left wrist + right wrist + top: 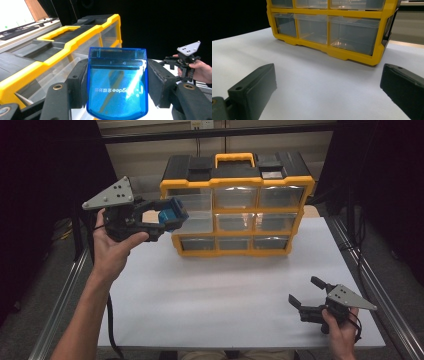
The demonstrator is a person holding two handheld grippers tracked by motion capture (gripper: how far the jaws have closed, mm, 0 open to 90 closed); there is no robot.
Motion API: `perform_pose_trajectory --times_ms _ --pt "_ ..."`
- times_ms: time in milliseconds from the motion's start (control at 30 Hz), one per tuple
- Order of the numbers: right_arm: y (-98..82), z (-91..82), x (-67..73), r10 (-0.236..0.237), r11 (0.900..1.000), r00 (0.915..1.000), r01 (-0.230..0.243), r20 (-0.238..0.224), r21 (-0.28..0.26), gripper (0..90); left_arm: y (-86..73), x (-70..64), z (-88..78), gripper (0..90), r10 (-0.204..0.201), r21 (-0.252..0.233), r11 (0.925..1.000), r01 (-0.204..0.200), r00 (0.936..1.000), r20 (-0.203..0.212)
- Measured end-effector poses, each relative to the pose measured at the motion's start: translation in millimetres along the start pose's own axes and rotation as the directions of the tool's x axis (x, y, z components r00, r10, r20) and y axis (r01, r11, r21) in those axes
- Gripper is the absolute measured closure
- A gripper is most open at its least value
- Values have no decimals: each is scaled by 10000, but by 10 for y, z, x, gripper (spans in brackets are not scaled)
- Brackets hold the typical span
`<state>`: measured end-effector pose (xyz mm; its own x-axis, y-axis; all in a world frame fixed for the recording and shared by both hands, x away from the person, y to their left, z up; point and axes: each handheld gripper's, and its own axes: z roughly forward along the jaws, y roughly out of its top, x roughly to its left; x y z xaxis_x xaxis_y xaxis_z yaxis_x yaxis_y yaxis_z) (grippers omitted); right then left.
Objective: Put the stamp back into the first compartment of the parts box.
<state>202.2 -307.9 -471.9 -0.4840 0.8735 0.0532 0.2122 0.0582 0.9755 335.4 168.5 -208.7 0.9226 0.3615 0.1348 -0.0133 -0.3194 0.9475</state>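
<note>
Left tool grips a blue box beside the drawer cabinet; right tool rests wide open on the worktop.

At the left, the left tool (167, 217), held raised in the person's left hand (112, 247), has its jaws clamped on a translucent blue plastic box (173, 213), just beside the upper left drawer (192, 202) of the yellow and black drawer cabinet (237, 202). The cabinet stands at the far middle of the white worktop (220, 290). At the near right, the right tool (306, 295), jaws spread and empty, lies low in the right hand (340, 330).
</note>
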Motion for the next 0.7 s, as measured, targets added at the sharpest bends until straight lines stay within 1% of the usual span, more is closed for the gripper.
perform_pose_trajectory --times_ms 33,67,100,133,167,267,300,333,367,400,433,500,533,567,700 --pt "0 -2 -4 -10 10000 10000 10 -3 20 2 30 29 21 411 -133 70 9999 134 9999 -79" --pt "0 -2 -4 -10 10000 10000 10 -3 20 2 30 29 21 411 -133 70 9999 134 9999 -79" --pt "0 -1 -4 -27 10000 10000 27 2 6 2 57 63 41 411 -94 252 9996 100 9997 -247" --pt "0 -1 -4 -27 10000 10000 27 2 6 2 57 63 41 410 -94 252 9996 100 9997 -247" --pt "1 -1 -2 -49 10000 10000 49 -2 -5 2 84 100 61 411 -13 408 9992 25 9996 -294" --pt "0 -1 -3 -25 10000 10000 25 -16 14 1 103 124 87 411 -78 482 9988 91 9996 -259" --pt "0 -1 -4 -29 10000 10000 29 -13 15 2 113 140 101 411 25 602 9982 -6 9995 -324" --pt "0 -1 -5 -27 10000 10000 27 -12 16 2 125 161 112 411 85 748 9972 -64 9996 -283" --pt "0 1 -4 -44 10000 10000 44 -19 13 1 137 174 131 411 39 782 9969 -9 9993 -375" --pt "0 1 -4 -44 10000 10000 44 -17 11 2 161 199 148 411 79 899 9959 -48 9994 -341" --pt "0 1 -4 -44 10000 10000 44 -17 11 2 161 199 148 411 79 899 9959 -48 9994 -341" --pt "0 -1 -3 -62 10000 10000 62 -14 2 1 187 230 169 411 91 1051 9945 -50 9992 -393" --pt "0 -1 -3 -62 10000 10000 62 -14 2 1 198 246 178 411 23 1122 9937 21 9992 -393" --pt "0 0 -4 -46 10000 10000 46 -21 10 2 210 265 196 411 -32 1157 9932 88 9988 -487" --pt "0 2 -1 -34 10000 10000 34 -11 25 2 242 341 224 411 -45 1508 9885 111 9990 -436"
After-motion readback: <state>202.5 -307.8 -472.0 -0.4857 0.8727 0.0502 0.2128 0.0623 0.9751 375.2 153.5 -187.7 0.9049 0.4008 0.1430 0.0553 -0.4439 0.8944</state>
